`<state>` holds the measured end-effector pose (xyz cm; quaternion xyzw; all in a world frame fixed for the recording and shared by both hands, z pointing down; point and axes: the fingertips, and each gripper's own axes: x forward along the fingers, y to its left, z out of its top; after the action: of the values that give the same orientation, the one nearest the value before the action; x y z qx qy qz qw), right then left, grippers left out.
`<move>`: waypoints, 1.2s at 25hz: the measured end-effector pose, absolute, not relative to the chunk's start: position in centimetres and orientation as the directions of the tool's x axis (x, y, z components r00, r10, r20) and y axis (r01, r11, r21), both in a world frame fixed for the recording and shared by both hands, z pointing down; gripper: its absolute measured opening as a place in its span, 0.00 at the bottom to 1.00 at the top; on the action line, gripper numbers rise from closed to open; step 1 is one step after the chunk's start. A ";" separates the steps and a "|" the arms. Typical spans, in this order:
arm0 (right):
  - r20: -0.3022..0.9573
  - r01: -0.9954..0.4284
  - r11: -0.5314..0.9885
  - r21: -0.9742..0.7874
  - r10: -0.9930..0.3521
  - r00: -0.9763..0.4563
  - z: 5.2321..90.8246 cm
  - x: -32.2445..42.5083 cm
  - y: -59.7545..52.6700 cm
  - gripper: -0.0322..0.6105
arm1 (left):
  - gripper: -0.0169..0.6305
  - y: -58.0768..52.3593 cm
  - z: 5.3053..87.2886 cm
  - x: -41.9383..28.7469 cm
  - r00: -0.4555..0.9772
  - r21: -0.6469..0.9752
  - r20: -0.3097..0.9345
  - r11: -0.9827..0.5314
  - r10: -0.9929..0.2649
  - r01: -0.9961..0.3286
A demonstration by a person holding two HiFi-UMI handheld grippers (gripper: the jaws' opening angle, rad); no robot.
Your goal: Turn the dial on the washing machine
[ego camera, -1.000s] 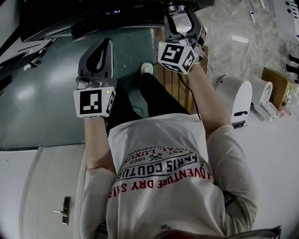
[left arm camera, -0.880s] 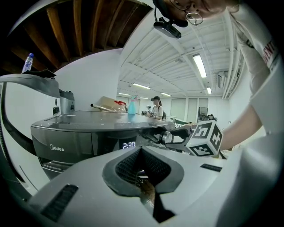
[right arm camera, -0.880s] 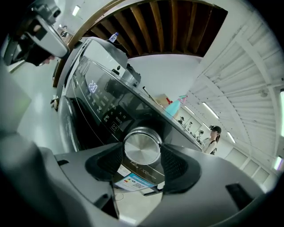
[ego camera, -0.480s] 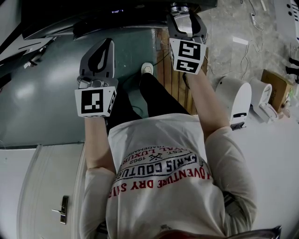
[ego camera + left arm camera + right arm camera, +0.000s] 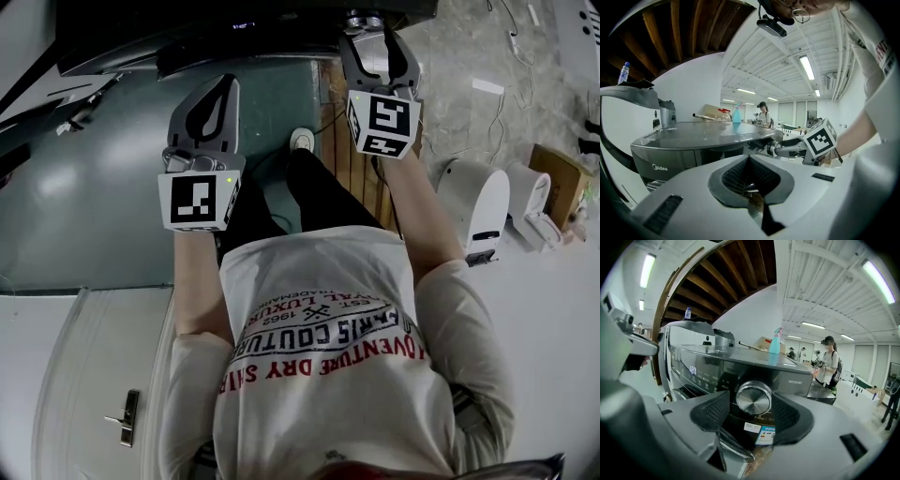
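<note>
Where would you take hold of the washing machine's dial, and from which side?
Grip the dial by its round rim, coming straight at its face from the front, a pad on each side. It stands proud of the panel as a short cylinder; the right tongs sit that way.

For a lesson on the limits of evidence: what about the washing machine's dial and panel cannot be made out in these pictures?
- Right gripper view: the dial shows no readable setting marks.
- Same view, display: lit figures too small and blurred.
- Same view, label under the dial: print too small, partly behind the jaws.
- Head view: the right gripper and the top edge hide nearly all of the dial.
</note>
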<state>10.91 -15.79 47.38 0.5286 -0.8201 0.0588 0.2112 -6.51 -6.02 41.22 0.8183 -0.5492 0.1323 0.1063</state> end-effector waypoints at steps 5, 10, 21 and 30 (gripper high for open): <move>0.410 -0.867 0.493 0.074 -0.807 -0.424 45.3 9.8 -13.6 0.48 | 0.05 -6.0 39.2 -6.5 0.363 0.000 0.324 -0.384 -0.874 -0.923; 0.376 -0.871 0.489 0.039 -0.815 -0.440 41.5 10.0 -11.6 0.34 | 0.05 -5.6 36.1 -6.7 0.369 0.006 0.294 -0.385 -0.882 -0.923; 0.255 -0.778 0.620 0.097 -0.771 -0.583 32.0 8.7 -8.1 0.09 | 0.05 -4.0 29.2 -7.9 0.396 -0.084 0.233 -0.424 -0.888 -0.902; 0.183 -0.747 0.658 0.096 -0.749 -0.636 27.9 9.1 -6.1 0.09 | 0.05 -2.6 25.2 -7.0 0.445 -0.071 0.171 -0.461 -0.879 -0.885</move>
<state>9.13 -6.11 27.88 0.4136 -0.9045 -0.0057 0.1036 -7.04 -2.56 25.25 0.8498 -0.5189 0.0917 0.0143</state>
